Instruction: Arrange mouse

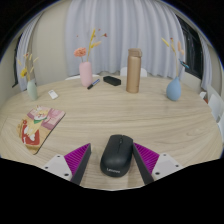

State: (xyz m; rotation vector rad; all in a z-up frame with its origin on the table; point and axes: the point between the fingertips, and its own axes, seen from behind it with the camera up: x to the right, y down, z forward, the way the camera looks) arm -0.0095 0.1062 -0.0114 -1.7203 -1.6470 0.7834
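A black Lenovo mouse (pixel 115 158) lies flat on the light wooden table (pixel 150 115), with its logo end toward the camera. My gripper (pixel 112 150) is open around it. The mouse stands between the two fingers, with the magenta pads (pixel 76 158) along each side. A narrow gap shows at the left pad, and the right pad is very close to the mouse's side. The mouse rests on the table.
Beyond the fingers at the back stand a pink vase with flowers (pixel 86 72), a small black object (pixel 111 80), a tan cylinder (pixel 133 70) and a blue vase (pixel 174 88). To the left are a small green vase (pixel 31 88), a white card (pixel 52 95) and a colourful toy (pixel 40 128).
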